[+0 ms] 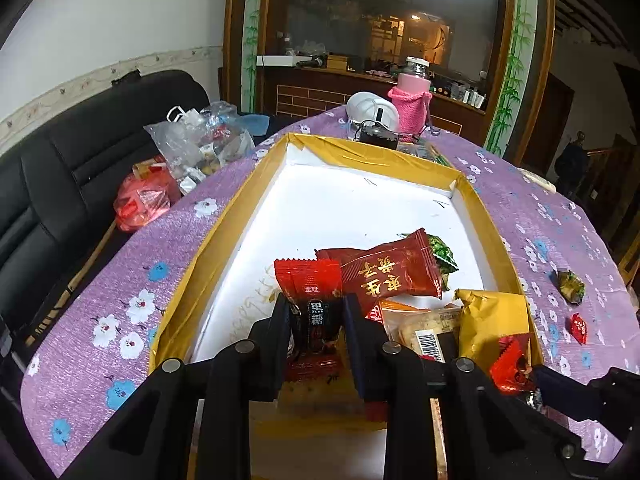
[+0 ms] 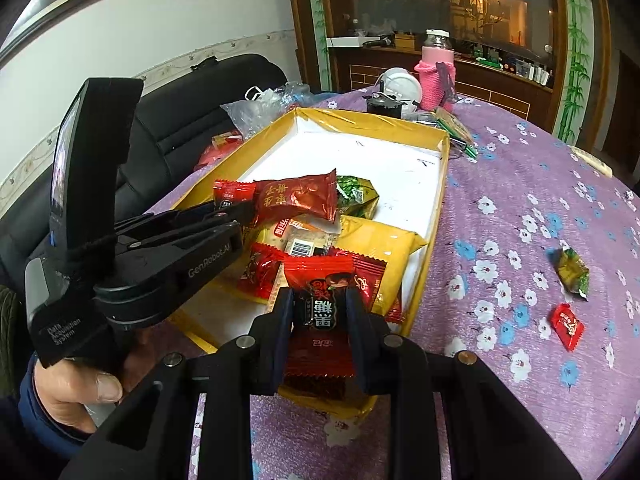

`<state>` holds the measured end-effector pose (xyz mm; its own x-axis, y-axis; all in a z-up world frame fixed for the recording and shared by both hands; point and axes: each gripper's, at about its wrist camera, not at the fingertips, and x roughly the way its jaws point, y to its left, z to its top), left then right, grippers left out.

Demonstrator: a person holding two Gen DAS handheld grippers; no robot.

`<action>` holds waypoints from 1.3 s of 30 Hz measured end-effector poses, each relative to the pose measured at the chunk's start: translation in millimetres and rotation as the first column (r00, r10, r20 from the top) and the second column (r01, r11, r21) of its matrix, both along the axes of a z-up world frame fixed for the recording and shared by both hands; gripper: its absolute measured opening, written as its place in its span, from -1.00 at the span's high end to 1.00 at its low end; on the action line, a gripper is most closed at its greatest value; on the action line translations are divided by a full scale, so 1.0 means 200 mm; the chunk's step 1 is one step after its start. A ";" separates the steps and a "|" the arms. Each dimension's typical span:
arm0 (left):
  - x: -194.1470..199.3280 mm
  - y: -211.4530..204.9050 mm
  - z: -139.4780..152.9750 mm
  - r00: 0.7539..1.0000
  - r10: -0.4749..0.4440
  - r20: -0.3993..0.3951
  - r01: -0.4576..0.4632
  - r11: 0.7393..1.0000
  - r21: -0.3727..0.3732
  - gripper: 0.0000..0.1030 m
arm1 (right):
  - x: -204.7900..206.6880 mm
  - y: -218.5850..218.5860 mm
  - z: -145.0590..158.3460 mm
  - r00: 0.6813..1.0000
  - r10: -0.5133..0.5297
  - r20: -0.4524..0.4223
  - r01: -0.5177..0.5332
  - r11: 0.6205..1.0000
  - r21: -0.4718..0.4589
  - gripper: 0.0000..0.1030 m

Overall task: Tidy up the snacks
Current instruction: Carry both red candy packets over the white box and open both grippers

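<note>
Both grippers are clamped on red candy packets: the left gripper point(image 1: 316, 320) pinches one red packet point(image 1: 308, 280) low centre over the gold-rimmed box point(image 1: 224, 224), the right gripper point(image 2: 320, 312) squeezes another red packet point(image 2: 320, 276) at the box's near edge. Two loose sweets lie right of frame, a green candy point(image 2: 572, 272) and a small red candy point(image 2: 566, 325), on the purple floral tablecloth point(image 2: 520, 184). One pink-sleeved jar point(image 2: 436, 76) stands upper centre, a black sofa point(image 1: 80, 160) at left.
</note>
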<state>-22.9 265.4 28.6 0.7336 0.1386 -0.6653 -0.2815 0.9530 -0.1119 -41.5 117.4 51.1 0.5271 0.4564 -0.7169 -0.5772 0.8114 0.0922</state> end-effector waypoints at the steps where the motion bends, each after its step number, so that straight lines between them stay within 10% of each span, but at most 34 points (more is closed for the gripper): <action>1: 0.00 0.00 0.00 1.000 -0.001 -0.001 0.001 1.000 -0.004 0.45 | 0.00 0.00 0.00 1.000 0.001 -0.001 -0.001 1.000 0.001 0.50; 12: 0.02 0.01 -0.02 1.000 -0.009 -0.025 0.008 1.000 -0.023 0.43 | -0.02 0.05 -0.03 0.999 0.020 0.043 -0.020 1.000 -0.001 0.49; 24: -0.01 0.01 0.00 1.000 0.000 -0.003 0.000 1.000 -0.005 -0.21 | -0.02 0.06 -0.02 0.997 0.018 0.073 -0.019 1.000 0.013 0.35; 39: -0.05 0.02 0.08 0.999 0.026 0.025 -0.025 0.999 -0.021 -0.49 | -0.02 -0.10 0.10 0.998 -0.026 0.066 0.017 0.992 0.127 0.12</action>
